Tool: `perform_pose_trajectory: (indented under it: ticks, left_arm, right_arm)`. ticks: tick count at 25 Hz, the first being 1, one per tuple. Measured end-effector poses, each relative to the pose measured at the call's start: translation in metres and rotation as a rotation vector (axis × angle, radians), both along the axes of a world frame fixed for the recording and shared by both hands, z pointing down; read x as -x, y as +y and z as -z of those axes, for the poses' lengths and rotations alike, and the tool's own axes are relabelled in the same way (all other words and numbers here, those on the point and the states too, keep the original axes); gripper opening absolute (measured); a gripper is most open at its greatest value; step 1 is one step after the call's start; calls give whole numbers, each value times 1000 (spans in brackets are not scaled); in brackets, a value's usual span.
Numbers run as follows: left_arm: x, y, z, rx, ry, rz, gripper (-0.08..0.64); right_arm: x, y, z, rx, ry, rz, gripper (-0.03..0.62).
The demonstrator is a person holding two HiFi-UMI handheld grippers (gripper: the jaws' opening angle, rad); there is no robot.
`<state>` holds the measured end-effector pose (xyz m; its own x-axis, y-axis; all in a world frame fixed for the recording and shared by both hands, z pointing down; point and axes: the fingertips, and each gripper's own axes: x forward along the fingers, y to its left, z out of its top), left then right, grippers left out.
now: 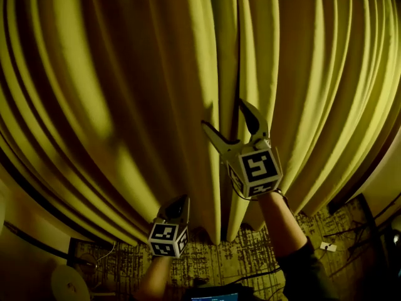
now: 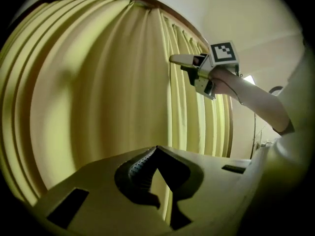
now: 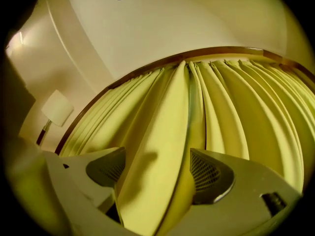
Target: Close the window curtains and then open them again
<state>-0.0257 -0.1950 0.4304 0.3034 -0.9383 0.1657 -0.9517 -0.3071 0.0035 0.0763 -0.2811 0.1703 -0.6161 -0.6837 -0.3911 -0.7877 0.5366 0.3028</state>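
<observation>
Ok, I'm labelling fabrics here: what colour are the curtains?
Plain yellow-green curtains, no pattern; clearest in the head view.

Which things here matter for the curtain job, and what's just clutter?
For the job:
- curtains
- curtain rail
- right hand-held gripper, open, a curtain fold between its jaws
- left hand-held gripper, shut, holding nothing

Lying about:
- lamp
- floor cable
- small white item on the floor

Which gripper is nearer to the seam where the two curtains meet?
Right. The right gripper straddles the seam, jaws open; the left gripper hangs lower, left of it.
</observation>
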Motion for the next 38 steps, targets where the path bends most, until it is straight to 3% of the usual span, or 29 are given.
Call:
perform_pose_trajectory:
  ticks: [8,15,21,26,29,30,38]
  left_arm:
    - [20,-20,64,-100,-2,-66,0]
    - [37,-40,88,-157,-17,-128,0]
    - [46,-52,92,-164,-5,-120,0]
    - [58,-57,104,-153,31,-66,0]
    - [75,-73,104,-162,6,-17,0]
    - [81,-82,105,-171,-11,-2,0]
    - [79,-112,117,-199,16,57,0]
  right_arm:
    - [64,-17,84,-103,16,-115,453]
    - [78,-52,97,-110,45,-238,453]
    - [86,-73,101,-105,77,-266,440]
    - [99,-84,113,-215,98,-268,360]
    - [100,-93,118,-251,115,-320,99]
    - [102,-100,119,-252,119,-323,63]
    - [131,-121,114,-341,234,-242,43]
